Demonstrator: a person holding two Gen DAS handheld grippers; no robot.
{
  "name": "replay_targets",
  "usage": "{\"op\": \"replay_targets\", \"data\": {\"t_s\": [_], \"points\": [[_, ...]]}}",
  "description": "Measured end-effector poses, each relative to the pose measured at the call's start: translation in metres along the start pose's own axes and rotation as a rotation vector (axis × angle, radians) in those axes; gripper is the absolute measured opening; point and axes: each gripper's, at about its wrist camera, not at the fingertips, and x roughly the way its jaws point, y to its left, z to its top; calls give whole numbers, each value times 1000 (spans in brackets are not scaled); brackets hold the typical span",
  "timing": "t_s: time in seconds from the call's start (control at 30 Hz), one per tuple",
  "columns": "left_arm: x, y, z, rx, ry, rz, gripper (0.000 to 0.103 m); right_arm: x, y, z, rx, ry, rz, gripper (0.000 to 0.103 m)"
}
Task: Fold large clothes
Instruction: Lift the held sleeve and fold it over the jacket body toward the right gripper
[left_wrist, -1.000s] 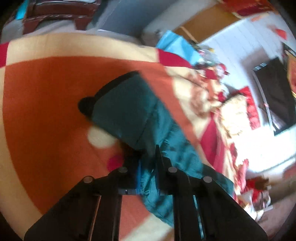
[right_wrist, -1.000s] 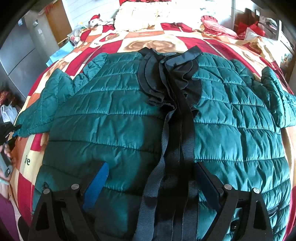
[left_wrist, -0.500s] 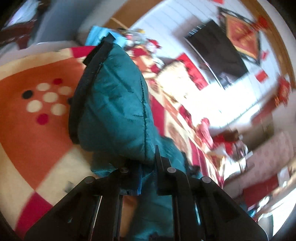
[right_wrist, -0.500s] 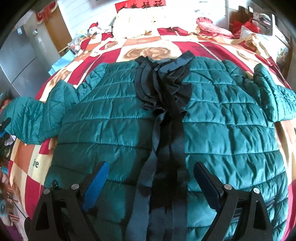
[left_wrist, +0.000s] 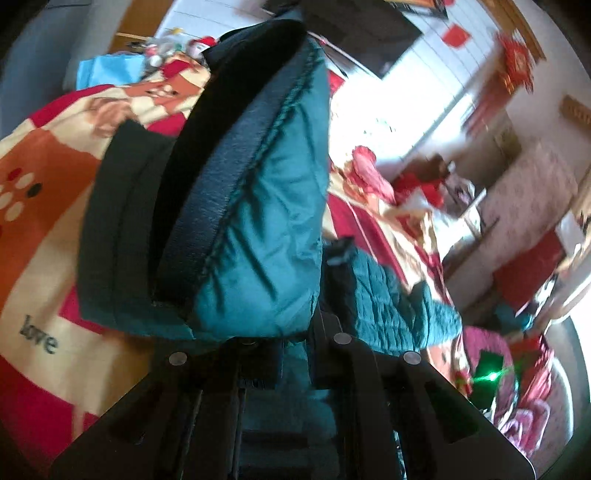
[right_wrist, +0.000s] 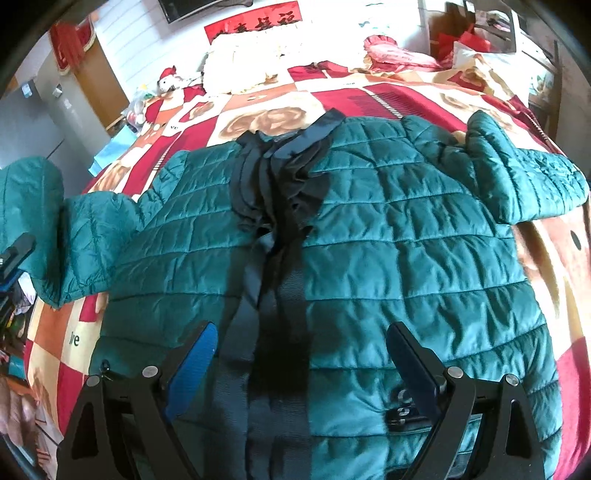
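Observation:
A teal quilted jacket (right_wrist: 399, 258) lies front up on the bed, with a black placket (right_wrist: 280, 229) down its middle. My right gripper (right_wrist: 303, 350) hangs open over the lower front; a blue pad (right_wrist: 195, 354) sits left of the placket and the other finger (right_wrist: 410, 354) to its right. My left gripper (left_wrist: 295, 332) is shut on the jacket's left sleeve (left_wrist: 266, 221), which it holds off the blanket, black cuff (left_wrist: 207, 192) uppermost. That raised sleeve (right_wrist: 33, 206) shows at the far left of the right wrist view. The other sleeve (right_wrist: 524, 177) lies folded near the right shoulder.
A patchwork blanket (right_wrist: 369, 96) in red, orange and cream covers the bed. Pillows (right_wrist: 251, 62) lie at the head. A dark screen (left_wrist: 354, 33) hangs on the wall. Bags and boxes (right_wrist: 476, 33) crowd the far right corner, and a grey cabinet (right_wrist: 40, 122) stands left.
The left gripper has lifted the sleeve off the blanket, rolled, and swung it up toward the jacket body. The right gripper has drawn back a little and stays open.

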Motion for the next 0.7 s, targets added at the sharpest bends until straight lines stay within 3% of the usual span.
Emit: {"op": "replay_targets", "data": {"t_s": [0.3, 0.57, 0.63, 0.7], "points": [[67, -43, -29, 77, 132, 18, 9, -6, -29, 0, 41, -9, -22, 92], [112, -46, -53, 84, 269, 62, 11, -2, -50, -2, 82, 4, -11, 92], [110, -44, -55, 85, 291, 57, 18, -1, -50, -2, 79, 1, -6, 92], [103, -43, -53, 84, 308, 33, 40, 0, -51, -2, 84, 4, 9, 92]]}}
